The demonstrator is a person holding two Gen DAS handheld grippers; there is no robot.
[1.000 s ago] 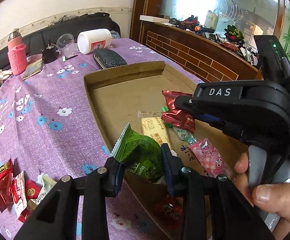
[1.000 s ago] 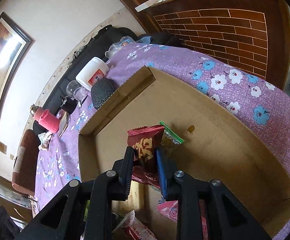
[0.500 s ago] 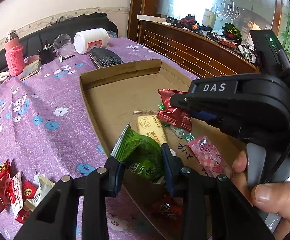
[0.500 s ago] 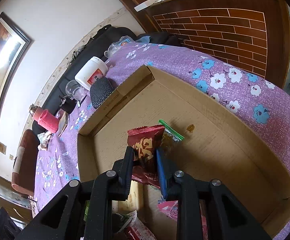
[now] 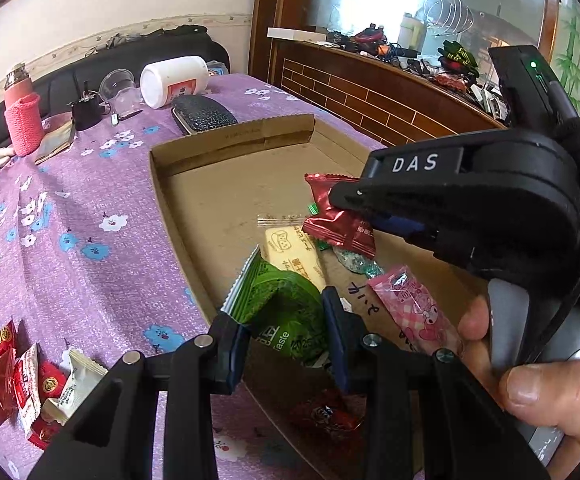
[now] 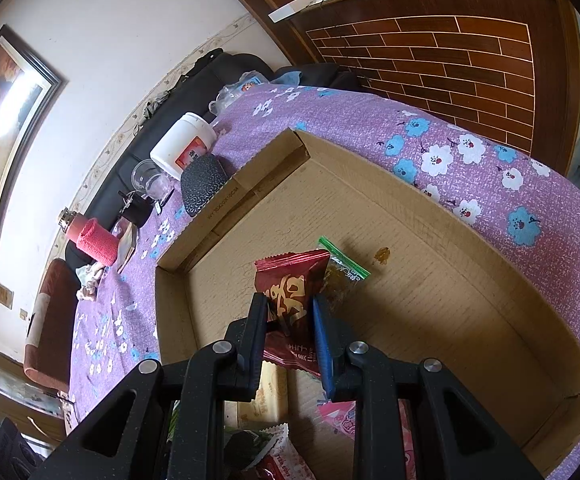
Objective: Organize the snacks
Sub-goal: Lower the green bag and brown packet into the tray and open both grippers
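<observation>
My left gripper (image 5: 286,328) is shut on a green snack packet (image 5: 280,300), held over the near left wall of a shallow cardboard box (image 5: 218,148). My right gripper (image 6: 290,320) is shut on a dark red snack packet (image 6: 292,284) above the box floor (image 6: 430,320); the same red packet (image 5: 338,220) shows in the left wrist view, pinched by the right gripper's black body. In the box lie a yellow biscuit packet (image 5: 294,252), a pink packet (image 5: 414,312), a green-edged clear packet (image 6: 344,276) and a red one (image 5: 326,412).
A heap of loose snacks (image 5: 22,376) lies on the purple flowered tablecloth (image 5: 82,216) at the left. Behind the box stand a white jar (image 5: 174,80), a dark case (image 5: 202,114), a clear cup (image 5: 120,88) and a pink-sleeved bottle (image 5: 22,116). A wooden counter (image 5: 390,96) runs along the right.
Both views have shifted slightly, so the box sits a little lower and left in the frames. Each gripper still holds its packet as before.
</observation>
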